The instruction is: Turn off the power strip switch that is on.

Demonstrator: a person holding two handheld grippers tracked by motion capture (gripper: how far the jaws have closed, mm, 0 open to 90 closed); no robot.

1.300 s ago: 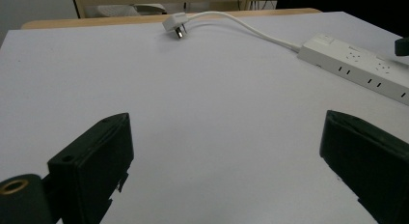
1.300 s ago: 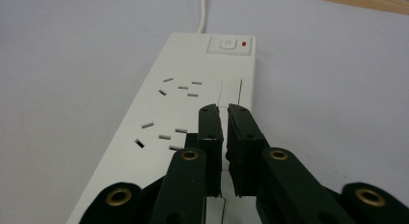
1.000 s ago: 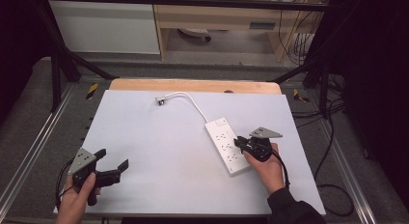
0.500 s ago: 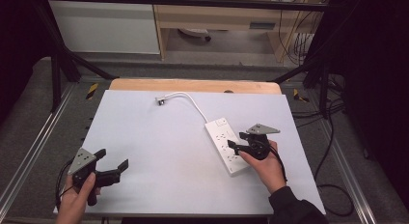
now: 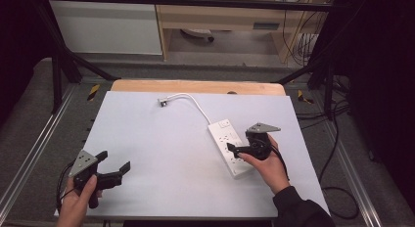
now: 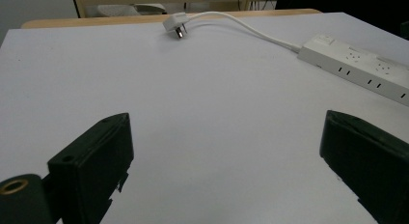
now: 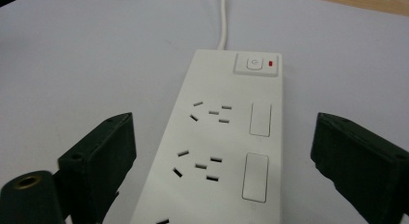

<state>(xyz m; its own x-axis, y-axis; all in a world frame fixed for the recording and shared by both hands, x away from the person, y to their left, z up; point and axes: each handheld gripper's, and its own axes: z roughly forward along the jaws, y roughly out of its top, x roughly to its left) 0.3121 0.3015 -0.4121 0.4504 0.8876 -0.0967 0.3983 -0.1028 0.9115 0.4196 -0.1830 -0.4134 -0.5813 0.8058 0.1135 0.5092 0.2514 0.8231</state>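
Note:
A white power strip (image 5: 224, 134) lies at an angle on the right half of the white table top (image 5: 161, 153). Its cable (image 5: 195, 102) runs back to a white plug (image 5: 163, 102) lying loose on the table. My right gripper (image 5: 236, 147) hovers over the near part of the strip. Its jaws have just been opening and now stand wide on either side of the strip (image 7: 231, 118) without touching it. The strip's switch (image 7: 255, 64) shows a red mark. At the front left my left gripper (image 5: 115, 161) is open and holds nothing; it faces the plug (image 6: 173, 26) and the strip (image 6: 357, 64).
A wooden board edge (image 5: 195, 86) borders the table at the back. Metal frame rails (image 5: 34, 153) run along both sides, and loose cables (image 5: 337, 197) lie on the floor to the right. A cabinet (image 5: 107, 26) stands beyond the table.
The right gripper's jaws have spread apart over the power strip. The left hand and its gripper have stayed where they were.

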